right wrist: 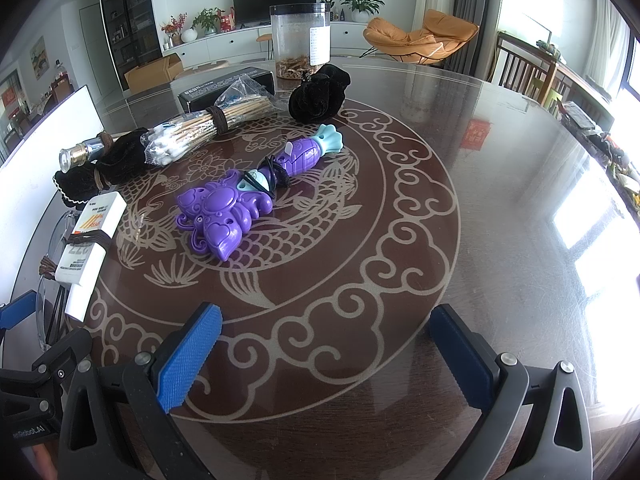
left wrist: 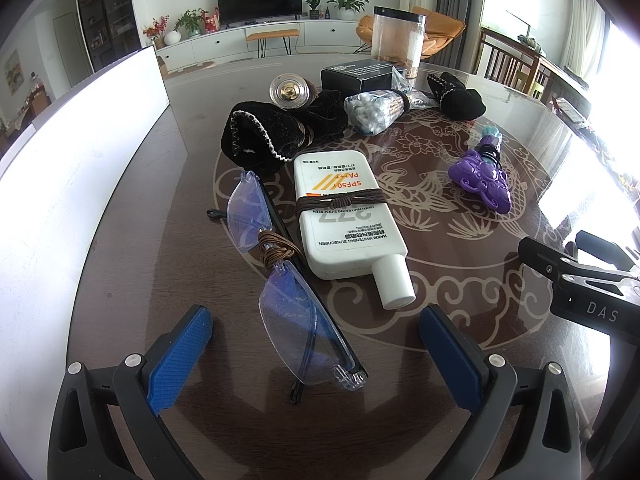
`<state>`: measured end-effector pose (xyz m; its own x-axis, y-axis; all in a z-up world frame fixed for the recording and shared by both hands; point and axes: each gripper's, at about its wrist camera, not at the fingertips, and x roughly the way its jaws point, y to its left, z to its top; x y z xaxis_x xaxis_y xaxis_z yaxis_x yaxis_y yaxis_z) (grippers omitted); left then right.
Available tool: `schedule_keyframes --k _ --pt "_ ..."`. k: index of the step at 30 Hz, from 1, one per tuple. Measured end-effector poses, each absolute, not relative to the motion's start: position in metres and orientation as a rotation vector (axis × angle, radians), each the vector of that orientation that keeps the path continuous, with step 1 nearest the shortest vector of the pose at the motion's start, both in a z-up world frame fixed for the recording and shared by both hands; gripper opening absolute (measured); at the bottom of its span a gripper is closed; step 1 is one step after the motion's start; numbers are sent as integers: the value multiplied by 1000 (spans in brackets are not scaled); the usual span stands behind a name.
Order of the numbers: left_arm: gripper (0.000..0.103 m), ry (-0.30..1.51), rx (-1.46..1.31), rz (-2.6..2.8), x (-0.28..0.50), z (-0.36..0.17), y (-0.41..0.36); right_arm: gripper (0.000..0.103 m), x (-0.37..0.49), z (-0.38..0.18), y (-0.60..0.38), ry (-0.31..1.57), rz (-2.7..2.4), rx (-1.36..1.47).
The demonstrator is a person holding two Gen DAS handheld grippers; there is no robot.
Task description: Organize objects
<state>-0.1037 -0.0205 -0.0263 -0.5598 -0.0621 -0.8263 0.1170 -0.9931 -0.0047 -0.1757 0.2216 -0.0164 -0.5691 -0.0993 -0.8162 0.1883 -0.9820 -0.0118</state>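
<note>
My left gripper (left wrist: 316, 344) is open and empty, its blue pads either side of the near lens of clear glasses (left wrist: 280, 280) tied with brown cord. A white sunscreen bottle (left wrist: 344, 212) with a brown cord lies beside them; it also shows in the right wrist view (right wrist: 90, 236). Behind it lie a black pouch (left wrist: 272, 132) and a cotton swab bundle (left wrist: 380, 110). My right gripper (right wrist: 324, 344) is open and empty over the bare table, short of a purple toy (right wrist: 240, 204) wrapped with black bands. The swab bundle (right wrist: 192, 132) and a second black pouch (right wrist: 318, 94) lie beyond.
A white board (left wrist: 80, 152) stands along the table's left side. A black box (left wrist: 358, 76) and a clear jar (left wrist: 396, 40) stand at the back. A small round glass bottle (left wrist: 290, 90) lies by the pouch. The glass-topped table (right wrist: 500, 200) stretches to the right.
</note>
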Motion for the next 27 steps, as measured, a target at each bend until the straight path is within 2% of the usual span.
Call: schedule_keyframes --k 27 --pt "103 94 1419 -2688 -103 -26 -21 103 -176 -16 222 146 -2643 1366"
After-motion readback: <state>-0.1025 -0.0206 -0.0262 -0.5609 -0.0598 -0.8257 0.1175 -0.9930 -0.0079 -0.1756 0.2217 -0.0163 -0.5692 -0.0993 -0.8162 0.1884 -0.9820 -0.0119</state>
